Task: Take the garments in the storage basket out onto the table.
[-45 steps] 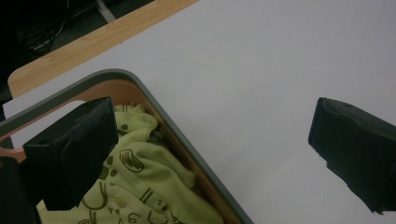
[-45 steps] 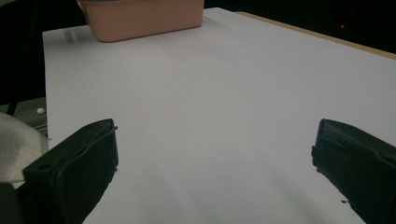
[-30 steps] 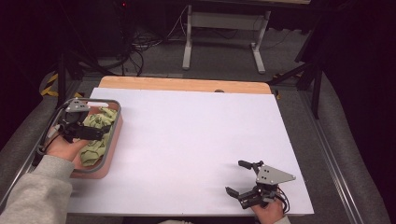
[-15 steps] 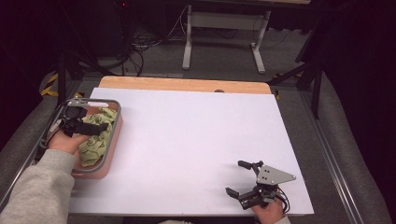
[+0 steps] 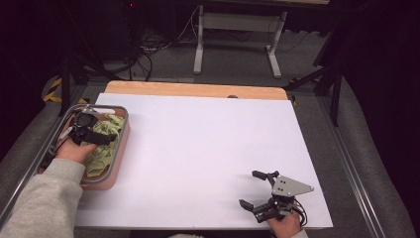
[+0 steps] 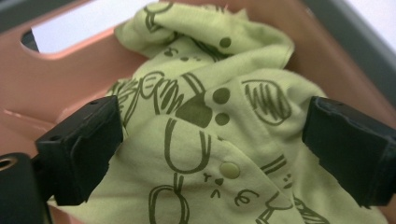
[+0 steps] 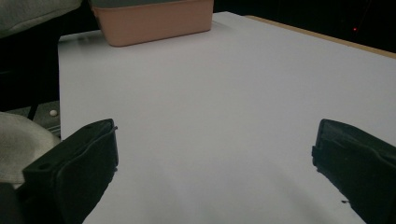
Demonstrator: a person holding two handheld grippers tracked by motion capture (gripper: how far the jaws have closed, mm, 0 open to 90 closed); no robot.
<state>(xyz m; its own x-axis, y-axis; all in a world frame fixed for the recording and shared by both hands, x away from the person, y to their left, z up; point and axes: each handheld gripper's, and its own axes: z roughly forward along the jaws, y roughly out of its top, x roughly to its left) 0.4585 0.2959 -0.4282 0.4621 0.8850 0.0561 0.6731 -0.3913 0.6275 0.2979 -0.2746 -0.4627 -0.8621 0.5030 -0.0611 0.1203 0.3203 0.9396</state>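
Observation:
A pale green printed garment (image 6: 210, 93) with a snap button lies bunched in a salmon-pink bin (image 5: 120, 148) at the table's left edge. My left gripper (image 5: 108, 139) reaches down into the bin. Its jaws (image 6: 212, 135) straddle a fold of the garment (image 5: 101, 156) and have just been closing; the cloth sits between them, but the pads do not pinch it. Near the front right corner my right gripper (image 5: 249, 188) rests low over the white sheet, open with nothing between its jaws (image 7: 215, 154).
A white sheet (image 5: 208, 148) covers the table, with a wooden strip (image 5: 198, 90) along the far edge. The bin (image 7: 154, 21) shows far off in the right gripper view. A grey sleeve (image 5: 39, 203) comes in at the lower left. Dark floor and metal frames lie beyond.
My left gripper has sunk lower into the bin, onto the green garment. The right gripper has stayed where it was.

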